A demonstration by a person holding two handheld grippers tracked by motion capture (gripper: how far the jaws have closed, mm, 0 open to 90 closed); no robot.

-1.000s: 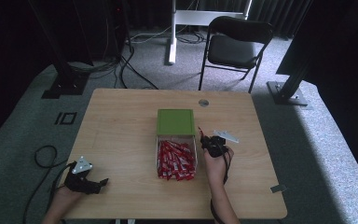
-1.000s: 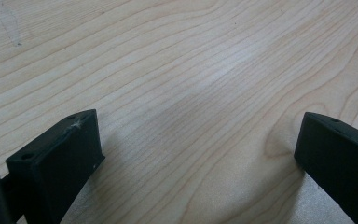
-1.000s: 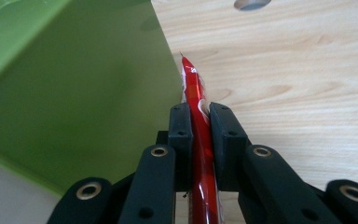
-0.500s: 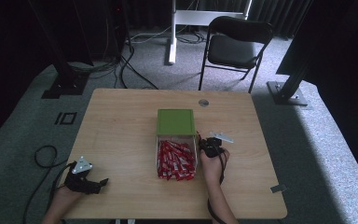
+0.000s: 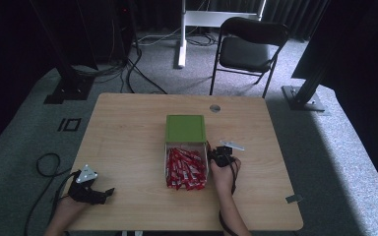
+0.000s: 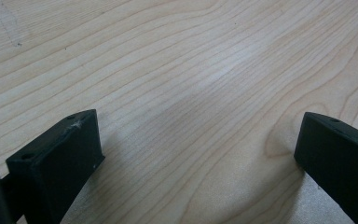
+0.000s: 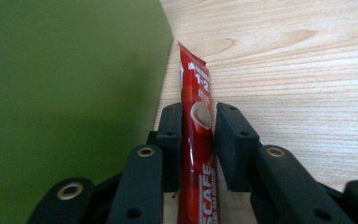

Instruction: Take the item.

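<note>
- Table (image 5: pixel 128 142) of pale wood grain, rectangular, seen from above; at its centre stands a clear rectangular box (image 5: pixel 167 169) packed with red stick sachets (image 5: pixel 184 168).
- Touching the box at its 12 o'clock end lies a flat, square olive-green lid (image 5: pixel 185 128).
- Right gripper (image 5: pixel 215 155), black, sits just beside the box at its 3 o'clock side, held by a hand (image 5: pixel 223 173) whose forearm enters from 6 o'clock.
- In the right gripper view its two jaws are clenched on a single red coffee sachet (image 7: pixel 196 121), which stands upright between them and pokes out past the jaw tips; the green surface (image 7: pixel 65 93) fills the 9 o'clock side, close to the sachet, bare wood at 3 o'clock.
- Left gripper (image 5: pixel 103 192), black with a grey three-cornered plate, rests on the table toward 7 o'clock, well apart from the box.
- In the left gripper view its jaws stand spread wide, with only bare wood grain between them.
- Black folding chair (image 5: pixel 248 49) stands on the grey carpet beyond the table at 12 o'clock.
</note>
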